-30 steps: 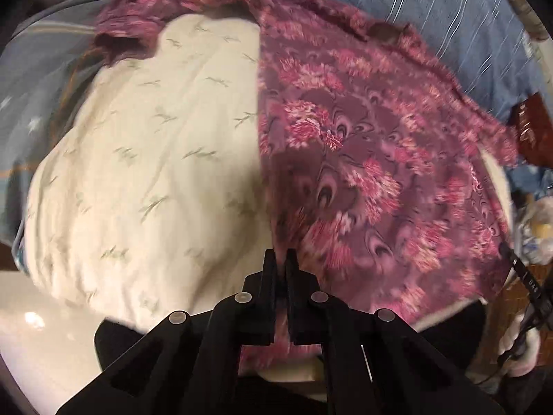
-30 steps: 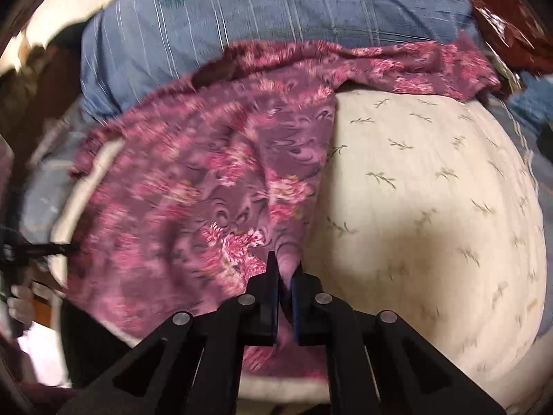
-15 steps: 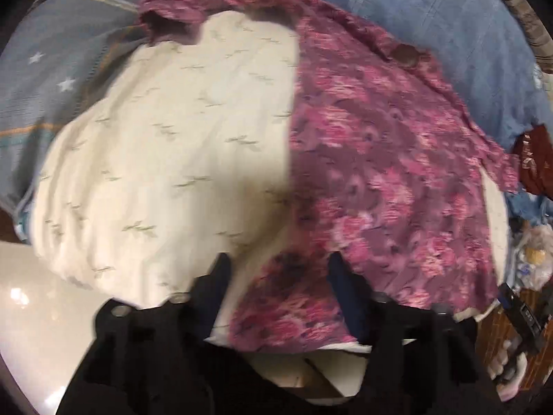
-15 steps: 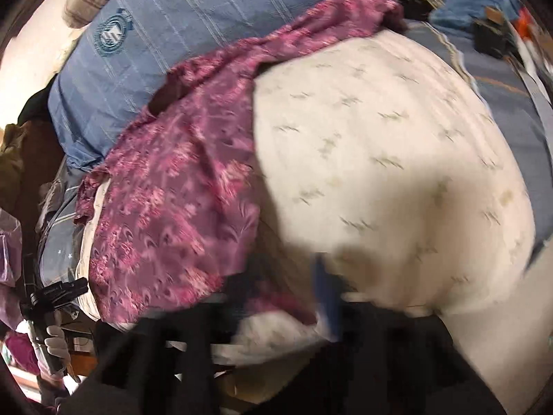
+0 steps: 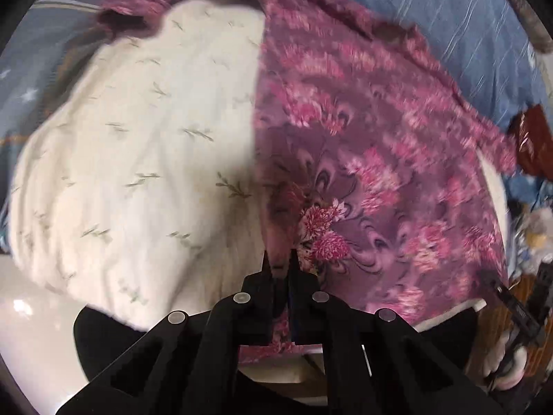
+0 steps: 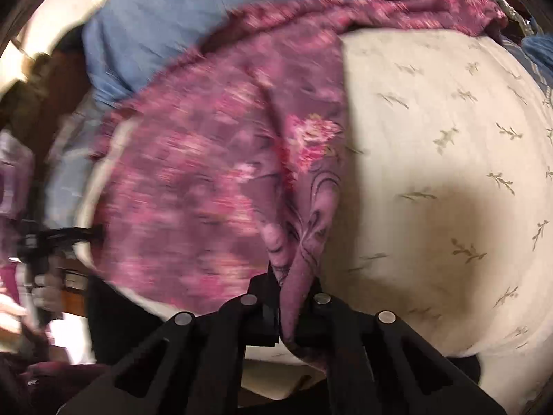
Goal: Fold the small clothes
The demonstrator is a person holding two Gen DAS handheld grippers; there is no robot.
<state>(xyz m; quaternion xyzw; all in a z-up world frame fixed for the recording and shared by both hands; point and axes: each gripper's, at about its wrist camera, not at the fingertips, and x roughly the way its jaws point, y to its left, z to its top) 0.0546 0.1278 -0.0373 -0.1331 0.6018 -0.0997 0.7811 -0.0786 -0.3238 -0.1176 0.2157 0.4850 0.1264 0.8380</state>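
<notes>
A purple garment with pink flowers (image 5: 373, 159) lies over a cream cushion with small leaf prints (image 5: 145, 159). My left gripper (image 5: 279, 263) is shut on the garment's near edge, where cloth bunches between the jaws. In the right wrist view the same garment (image 6: 214, 186) covers the left part of the cream cushion (image 6: 442, 173). My right gripper (image 6: 293, 276) is shut on a fold of the garment that hangs down between the jaws.
Blue striped bedding (image 5: 466, 10) lies behind the cushion and also shows in the right wrist view (image 6: 166, 20). A dark red packet (image 5: 532, 138) and clutter sit at the right edge. A black stand (image 6: 52, 238) is at the left. The white surface (image 5: 38, 328) is below.
Both grippers, shut a second ago, opened wide half a second ago. Now both are shut again on the garment's near edge. The views are blurred by motion.
</notes>
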